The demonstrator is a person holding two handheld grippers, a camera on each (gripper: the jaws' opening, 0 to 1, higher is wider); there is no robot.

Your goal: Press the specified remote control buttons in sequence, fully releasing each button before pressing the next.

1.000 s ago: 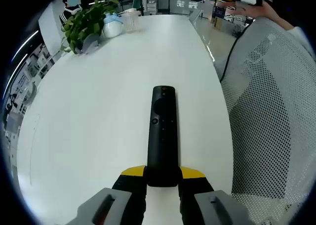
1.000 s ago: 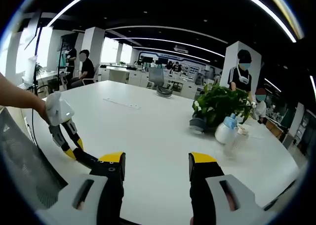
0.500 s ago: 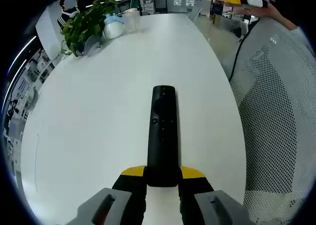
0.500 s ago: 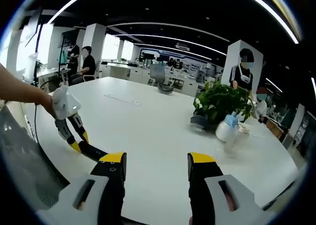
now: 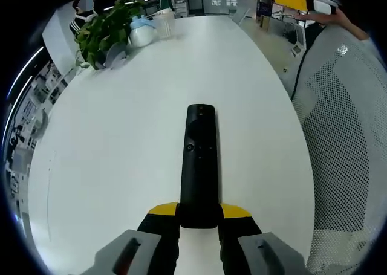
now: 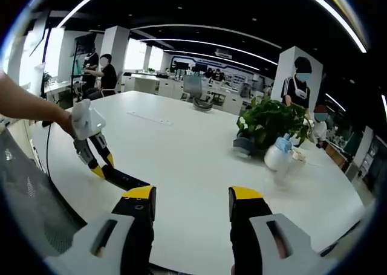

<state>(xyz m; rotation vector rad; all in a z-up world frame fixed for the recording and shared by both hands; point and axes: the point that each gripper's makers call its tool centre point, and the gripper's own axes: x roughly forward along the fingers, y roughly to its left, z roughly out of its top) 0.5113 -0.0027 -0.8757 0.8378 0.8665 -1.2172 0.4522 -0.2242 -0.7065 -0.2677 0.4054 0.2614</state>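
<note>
- My left gripper (image 5: pixel 199 217) is clamped on the near end of the black remote control (image 5: pixel 199 160); the remote runs straight out ahead of the jaws, held up over the white table (image 5: pixel 121 136), button face toward my camera.
- My right gripper (image 6: pixel 188 203) has its jaws apart with nothing between them. From there, the left gripper (image 6: pixel 104 170) sits off to the left and ahead, the remote (image 6: pixel 124 179) reaching from it toward my right jaws.
- Risk: I judge that pressing with a spread right jaw tip could hit two buttons at once, since they sit close together along the narrow body.
- Risk: the grip is only on the tail end, so a press far out along the remote could lever it down or twist it in the jaws.
- Risk: swinging the right gripper in too low could strike the remote's side and knock it loose.
- The table is smooth, bare and glossy; a dropped remote would probably slide.
- Beyond the left jaws, far across the table, stand a potted plant (image 5: pixel 106 27) and a white bottle (image 5: pixel 140 32). A mesh chair (image 5: pixel 344 142) lies to the right. It is an open office with people in the background.
</note>
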